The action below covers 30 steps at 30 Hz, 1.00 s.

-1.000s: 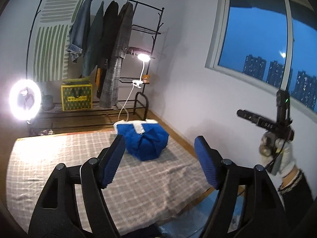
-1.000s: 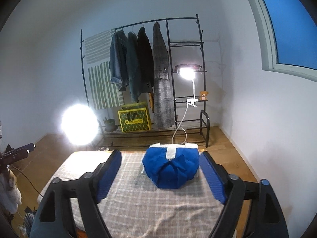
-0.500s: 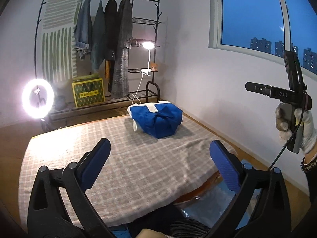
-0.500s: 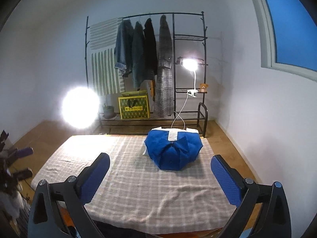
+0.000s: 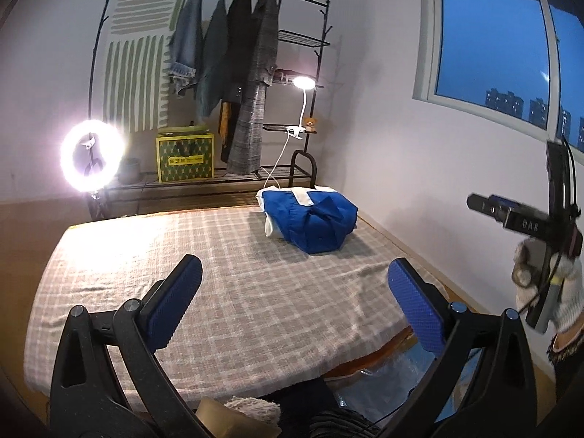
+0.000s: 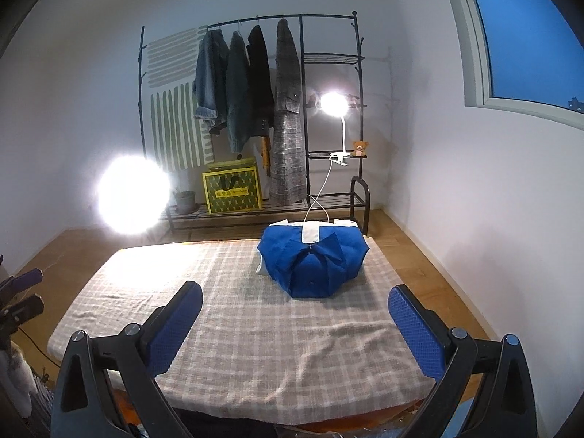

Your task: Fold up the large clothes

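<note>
The folded blue shirt [image 6: 312, 262] lies near the far right corner of the tabletop [image 6: 255, 346], well away from both grippers. The left gripper [image 5: 292, 304] and right gripper [image 6: 295, 323] have just opened; their fingers are spread wide over the near edge, holding nothing.

Back wall: black clothes rack [image 6: 252, 109] with four hanging coats, upper centre of frame
Lower shelf: yellow patterned box [image 6: 232, 189] beside a small pot [image 6: 185, 201]
Left: glaring ring light [image 5: 91, 155]
Right shelf: clip lamp [image 6: 334, 104], tiny teddy bear [image 6: 359, 147]
Upper right: window [image 5: 503, 43], dusk skyline
</note>
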### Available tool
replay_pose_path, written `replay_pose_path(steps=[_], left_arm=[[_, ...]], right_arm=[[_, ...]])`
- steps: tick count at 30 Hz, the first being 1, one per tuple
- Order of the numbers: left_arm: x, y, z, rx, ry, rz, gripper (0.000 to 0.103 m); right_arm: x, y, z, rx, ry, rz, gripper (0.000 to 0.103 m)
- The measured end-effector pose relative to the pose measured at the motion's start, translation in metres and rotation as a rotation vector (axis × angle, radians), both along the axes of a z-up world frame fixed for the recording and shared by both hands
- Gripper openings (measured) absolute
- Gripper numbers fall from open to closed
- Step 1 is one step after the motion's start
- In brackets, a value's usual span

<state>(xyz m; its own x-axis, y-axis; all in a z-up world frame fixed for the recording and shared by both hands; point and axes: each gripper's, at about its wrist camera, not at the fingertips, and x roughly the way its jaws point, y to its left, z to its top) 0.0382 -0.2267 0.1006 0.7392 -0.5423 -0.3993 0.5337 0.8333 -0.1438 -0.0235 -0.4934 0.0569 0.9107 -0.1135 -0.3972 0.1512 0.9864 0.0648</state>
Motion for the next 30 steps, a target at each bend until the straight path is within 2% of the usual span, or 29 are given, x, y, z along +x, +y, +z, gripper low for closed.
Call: replay_pose_path(steps=[14, 23, 30], left_arm=[[0.022, 0.018, -0.022, -0.04, 0.0, 0.043, 0.103], [0.035, 0.016, -0.043, 0.007, 0.035, 0.043, 0.103], [0.037, 0.014, -0.047, 0.016, 0.037, 0.038, 0.103]], right_arm=[[0.01, 0.021, -0.027, -0.039, 0.012, -0.038, 0.103], [0.02, 0.023, -0.051, 0.0, 0.031, -0.084, 0.103], [0.027, 0.028, -0.059, -0.011, 0.046, -0.081, 0.103]])
